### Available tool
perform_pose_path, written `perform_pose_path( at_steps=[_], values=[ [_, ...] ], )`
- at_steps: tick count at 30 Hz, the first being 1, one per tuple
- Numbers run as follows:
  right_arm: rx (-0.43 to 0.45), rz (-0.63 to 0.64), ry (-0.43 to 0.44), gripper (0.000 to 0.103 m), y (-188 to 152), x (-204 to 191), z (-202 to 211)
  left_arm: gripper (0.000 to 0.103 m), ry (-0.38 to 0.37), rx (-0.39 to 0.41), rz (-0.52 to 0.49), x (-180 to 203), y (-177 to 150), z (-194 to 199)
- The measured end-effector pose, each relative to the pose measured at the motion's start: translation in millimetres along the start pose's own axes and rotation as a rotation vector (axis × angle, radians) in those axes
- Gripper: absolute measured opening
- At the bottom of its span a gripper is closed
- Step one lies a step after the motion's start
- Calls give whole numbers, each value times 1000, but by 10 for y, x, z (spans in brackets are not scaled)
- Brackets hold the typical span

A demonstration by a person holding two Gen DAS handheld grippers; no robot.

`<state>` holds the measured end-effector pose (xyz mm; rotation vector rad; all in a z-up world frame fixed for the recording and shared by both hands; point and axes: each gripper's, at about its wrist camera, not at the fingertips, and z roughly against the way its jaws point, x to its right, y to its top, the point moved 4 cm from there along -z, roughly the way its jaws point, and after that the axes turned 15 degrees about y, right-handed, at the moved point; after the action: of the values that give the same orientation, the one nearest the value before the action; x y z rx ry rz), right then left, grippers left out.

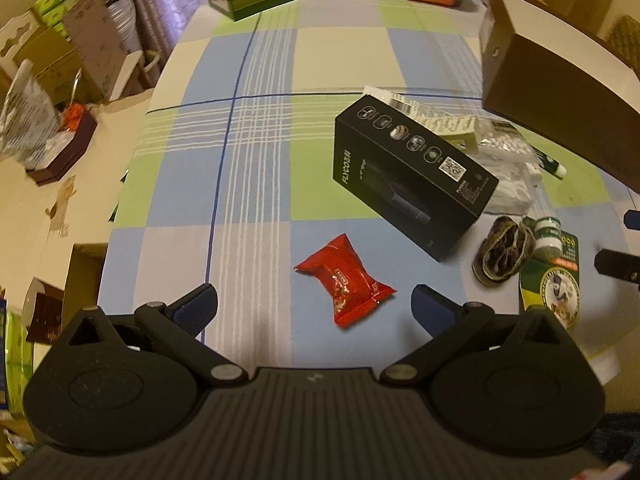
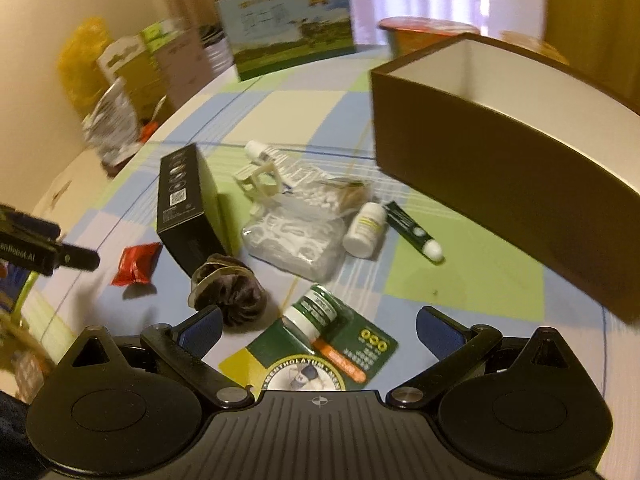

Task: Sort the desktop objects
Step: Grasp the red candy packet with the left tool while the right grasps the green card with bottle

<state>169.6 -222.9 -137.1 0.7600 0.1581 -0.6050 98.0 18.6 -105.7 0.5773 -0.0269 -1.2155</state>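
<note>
Both claws are spread wide, holding nothing. The left gripper (image 1: pixel 314 306) hovers just short of a red snack packet (image 1: pixel 345 285); the right gripper (image 2: pixel 318 326) hangs over a green Mentholatum blister card (image 2: pixel 320 344). Beyond lie a dark scrunchie (image 2: pixel 232 294), a black box (image 1: pixel 412 180), floss picks (image 2: pixel 296 246), and, far right, an open brown box (image 2: pixel 500 152).

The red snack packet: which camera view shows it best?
The left wrist view. There the red snack packet lies whole and large on the tablecloth, just ahead of the open left gripper. In the right wrist view the packet is small, far to the left, beside the black box.
</note>
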Motion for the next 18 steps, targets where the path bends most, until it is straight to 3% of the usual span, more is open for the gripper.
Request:
perform_pose_path(
  at_steps=[5, 7, 11, 15, 18],
  values=[
    [-46, 94, 47, 100, 39, 68, -130, 102, 31, -21, 46, 53, 2, -17],
    [-66, 122, 67, 88, 40, 111, -178, 102, 43, -31, 62, 74, -8, -20],
    [-105, 196, 97, 75, 35, 180, -260, 102, 57, -45, 98, 98, -29, -12],
    [-136, 272, 143, 56, 6, 174, -320, 102, 71, -63, 139, 108, -91, -18],
    [-155, 341, 156, 51, -32, 126, -390, 101, 82, -79, 165, 114, -150, -40]
  ],
)
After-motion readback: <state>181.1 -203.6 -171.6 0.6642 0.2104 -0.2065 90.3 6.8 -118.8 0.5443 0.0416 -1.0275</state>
